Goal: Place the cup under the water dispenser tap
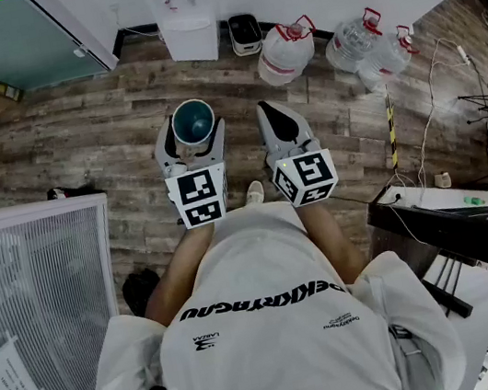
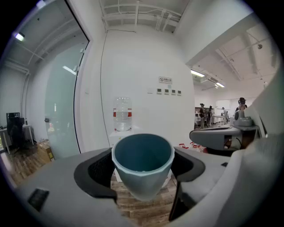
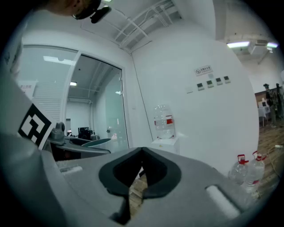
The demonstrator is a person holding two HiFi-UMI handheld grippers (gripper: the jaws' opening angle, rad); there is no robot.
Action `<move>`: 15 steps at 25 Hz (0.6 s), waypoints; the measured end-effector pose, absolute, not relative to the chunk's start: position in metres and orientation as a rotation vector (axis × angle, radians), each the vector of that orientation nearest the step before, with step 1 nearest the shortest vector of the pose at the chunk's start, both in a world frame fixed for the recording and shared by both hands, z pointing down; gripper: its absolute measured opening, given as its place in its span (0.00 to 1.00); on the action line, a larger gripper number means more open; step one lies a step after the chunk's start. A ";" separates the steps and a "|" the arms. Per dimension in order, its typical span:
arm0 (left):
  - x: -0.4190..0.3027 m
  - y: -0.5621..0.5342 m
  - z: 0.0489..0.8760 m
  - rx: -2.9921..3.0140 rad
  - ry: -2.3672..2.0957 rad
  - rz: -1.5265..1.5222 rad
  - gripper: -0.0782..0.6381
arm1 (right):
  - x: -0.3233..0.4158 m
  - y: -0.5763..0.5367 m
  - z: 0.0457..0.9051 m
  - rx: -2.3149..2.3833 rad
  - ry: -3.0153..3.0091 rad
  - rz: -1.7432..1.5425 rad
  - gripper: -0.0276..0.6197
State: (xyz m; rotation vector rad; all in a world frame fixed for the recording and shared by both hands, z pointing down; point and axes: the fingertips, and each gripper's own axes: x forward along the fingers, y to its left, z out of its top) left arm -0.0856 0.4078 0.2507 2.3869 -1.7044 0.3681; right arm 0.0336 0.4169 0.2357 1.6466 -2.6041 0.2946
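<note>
left gripper (image 2: 142, 172): its two grey jaws with dark pads fill the lower part of the view, set wide apart and pressing on a cup from either side.
cup (image 2: 143, 153): blue-grey, upright, open mouth facing the camera, nothing visible inside; it tapers downward between the pads.
water dispenser (image 2: 119, 135): white, straight ahead behind the cup's rim and well apart from it, standing against the wall.
bottle (image 2: 123, 114): clear, with a red label, upright on top of the dispenser.
wall (image 2: 142, 66): white, with a small sign and a row of switches.
glass partition (image 2: 62, 102): on the left.
floor (image 2: 133, 206): wood planks, seen under the cup.
right gripper (image 2: 220, 137): grey, at the right edge.
</note>
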 end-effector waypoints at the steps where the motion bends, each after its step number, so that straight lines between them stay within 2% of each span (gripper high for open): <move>1: -0.083 0.406 0.251 2.384 -1.706 0.368 0.63 | 0.036 0.415 0.235 1.647 -2.611 0.294 0.04; 15: -0.037 0.392 0.262 2.335 -1.766 0.381 0.62 | 0.081 0.390 0.248 1.585 -2.677 0.340 0.04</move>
